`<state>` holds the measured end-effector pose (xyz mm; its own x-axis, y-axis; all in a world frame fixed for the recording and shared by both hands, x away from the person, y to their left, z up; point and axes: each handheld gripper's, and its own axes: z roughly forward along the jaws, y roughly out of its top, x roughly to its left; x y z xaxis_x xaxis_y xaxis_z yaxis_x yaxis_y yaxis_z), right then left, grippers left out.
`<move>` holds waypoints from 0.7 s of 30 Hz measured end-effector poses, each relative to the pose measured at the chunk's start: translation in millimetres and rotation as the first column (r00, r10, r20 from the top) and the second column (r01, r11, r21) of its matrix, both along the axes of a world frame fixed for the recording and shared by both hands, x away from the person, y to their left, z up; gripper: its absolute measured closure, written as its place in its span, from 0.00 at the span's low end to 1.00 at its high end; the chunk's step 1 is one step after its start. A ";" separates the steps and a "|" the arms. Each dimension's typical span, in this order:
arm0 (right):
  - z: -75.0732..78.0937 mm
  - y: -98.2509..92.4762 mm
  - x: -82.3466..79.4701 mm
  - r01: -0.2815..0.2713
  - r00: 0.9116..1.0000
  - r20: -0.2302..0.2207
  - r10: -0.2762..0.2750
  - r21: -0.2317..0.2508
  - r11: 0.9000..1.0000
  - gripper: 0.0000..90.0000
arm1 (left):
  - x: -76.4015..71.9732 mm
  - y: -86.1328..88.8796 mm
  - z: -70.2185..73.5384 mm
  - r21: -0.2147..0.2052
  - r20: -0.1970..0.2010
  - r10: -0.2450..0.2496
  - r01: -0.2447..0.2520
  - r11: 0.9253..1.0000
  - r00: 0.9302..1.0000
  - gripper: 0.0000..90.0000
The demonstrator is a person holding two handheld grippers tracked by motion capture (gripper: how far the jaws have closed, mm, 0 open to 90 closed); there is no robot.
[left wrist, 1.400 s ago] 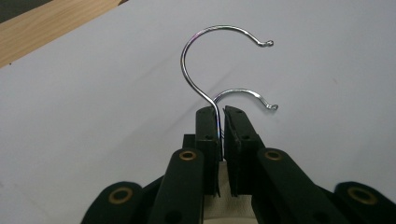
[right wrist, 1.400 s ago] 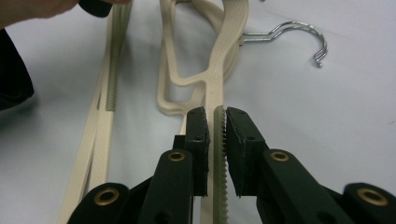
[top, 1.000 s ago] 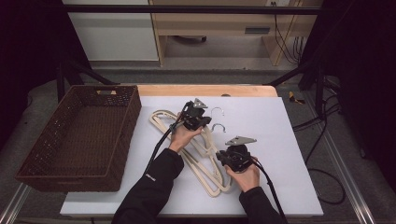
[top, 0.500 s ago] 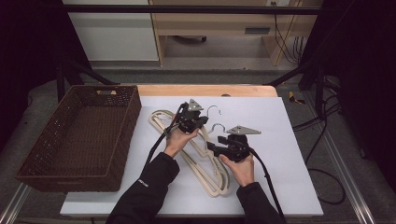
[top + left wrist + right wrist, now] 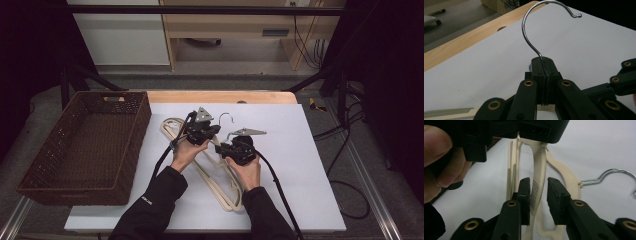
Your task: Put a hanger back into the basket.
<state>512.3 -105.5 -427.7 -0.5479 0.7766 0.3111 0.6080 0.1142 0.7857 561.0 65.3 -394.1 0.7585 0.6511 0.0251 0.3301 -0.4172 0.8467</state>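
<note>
Cream hangers [image 5: 220,172] are piled mid-table, slightly toward the table's [image 5: 310,165] left edge, right of the wicker basket [image 5: 82,145]. Left gripper [image 5: 545,82] is clamped tight on one hanger's chrome hook [image 5: 530,32]. Right gripper [image 5: 538,195] is spread around a cream hanger arm [image 5: 537,177], not pinched.

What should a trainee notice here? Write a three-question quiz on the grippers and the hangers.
1. True or false: the left gripper is shut on a hanger's metal hook.
2. The right gripper's jaws are: A, shut on a basket rim; B, open, on either side of a cream hanger arm; C, shut on a cable.
3. Fill in: in the high view, the wicker basket stands at the table's ___ side.
Key: 1 true; 2 B; 3 left.
</note>
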 end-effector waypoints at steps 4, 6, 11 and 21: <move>-0.1 2.5 0.4 -0.012 0.999 -0.033 0.013 0.034 0.999 0.89 | -3.2 2.5 1.7 -0.004 0.002 0.003 -0.003 1.000 1.000 0.99; 0.5 1.9 0.9 -0.012 0.999 -0.044 0.015 0.051 0.999 0.91 | -4.3 5.1 3.0 -0.014 0.002 0.001 -0.001 1.000 1.000 0.99; 3.9 -0.1 -0.6 0.001 0.997 -0.074 0.007 0.107 0.994 0.95 | -9.9 12.7 11.9 -0.040 0.007 -0.011 0.012 0.999 1.000 0.95; 20.7 -2.3 -16.6 -0.078 0.995 -0.056 0.088 0.167 0.983 0.97 | -37.9 57.1 55.6 -0.081 0.062 -0.030 0.035 0.996 0.998 0.39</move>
